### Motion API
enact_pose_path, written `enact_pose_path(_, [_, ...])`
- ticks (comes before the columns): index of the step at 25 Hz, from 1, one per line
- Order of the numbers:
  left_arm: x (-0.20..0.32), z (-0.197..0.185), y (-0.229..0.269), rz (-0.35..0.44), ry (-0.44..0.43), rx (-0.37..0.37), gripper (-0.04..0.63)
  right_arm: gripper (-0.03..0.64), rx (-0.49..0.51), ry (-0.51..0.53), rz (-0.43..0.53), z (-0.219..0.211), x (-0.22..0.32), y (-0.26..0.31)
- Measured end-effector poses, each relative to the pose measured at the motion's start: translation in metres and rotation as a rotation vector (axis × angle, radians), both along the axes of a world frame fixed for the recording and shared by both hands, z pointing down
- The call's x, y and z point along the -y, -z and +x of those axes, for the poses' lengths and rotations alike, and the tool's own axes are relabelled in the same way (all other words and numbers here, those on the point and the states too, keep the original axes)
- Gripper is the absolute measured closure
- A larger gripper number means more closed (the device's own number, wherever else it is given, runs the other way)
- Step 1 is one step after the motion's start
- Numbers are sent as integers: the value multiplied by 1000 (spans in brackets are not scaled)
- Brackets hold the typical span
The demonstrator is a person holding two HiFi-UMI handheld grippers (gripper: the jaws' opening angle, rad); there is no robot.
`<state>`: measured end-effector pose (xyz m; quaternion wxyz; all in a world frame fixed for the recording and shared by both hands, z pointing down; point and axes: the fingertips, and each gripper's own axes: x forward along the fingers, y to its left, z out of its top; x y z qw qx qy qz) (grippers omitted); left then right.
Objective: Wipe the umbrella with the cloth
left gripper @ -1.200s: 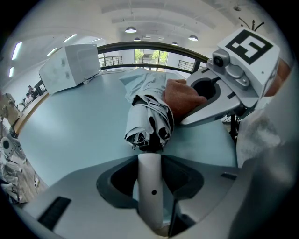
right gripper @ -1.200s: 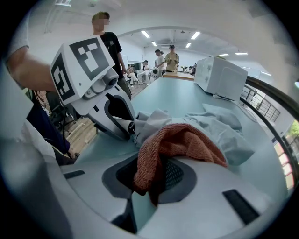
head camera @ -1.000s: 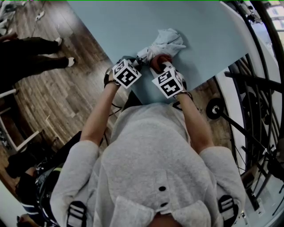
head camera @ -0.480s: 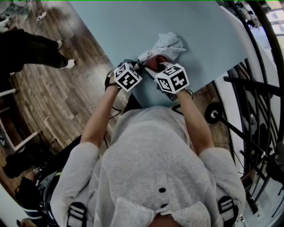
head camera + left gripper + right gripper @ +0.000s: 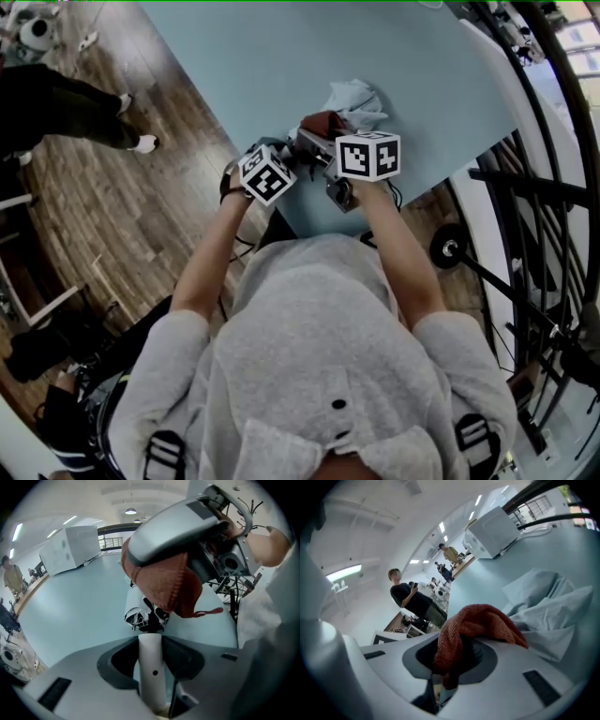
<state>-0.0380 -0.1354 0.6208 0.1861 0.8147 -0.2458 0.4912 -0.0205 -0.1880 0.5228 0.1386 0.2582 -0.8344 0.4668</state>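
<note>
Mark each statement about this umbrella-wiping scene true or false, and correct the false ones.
1. The left gripper is shut on the white handle of the umbrella. True.
2. The cloth is blue. False: it is reddish brown.
3. The right gripper grips the cloth. True.
4. The umbrella is fully opened. False: it is folded, its pale fabric bunched up.
5. The umbrella's fabric rests on the wooden floor. False: it rests on the light blue table.
</note>
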Motion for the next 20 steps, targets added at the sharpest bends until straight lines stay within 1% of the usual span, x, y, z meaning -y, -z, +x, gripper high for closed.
enact_pose_path(3, [0, 0, -2, -4, 6, -4, 434, 538, 66, -105, -50, 9, 17, 3])
enact_pose_path(7, [-2, -2, -3, -10, 16, -6, 434, 538, 114, -208, -83, 20, 31, 5])
enact_pose_path(10, [-2, -2, -2, -15, 11, -17, 434, 538, 124, -257, -82, 29, 39, 9])
enact_pose_path(14, [1, -7, -2, -9, 17, -13, 434, 538, 135, -340, -65, 44, 55, 13])
enact_pose_path(17, [3, -5, -2, -4, 22, -12, 434, 538, 129, -411, -56, 65, 67, 14])
enact_pose_path(20, [1, -3, -3, -12, 24, -11, 434, 538, 125, -460, -50, 83, 75, 15])
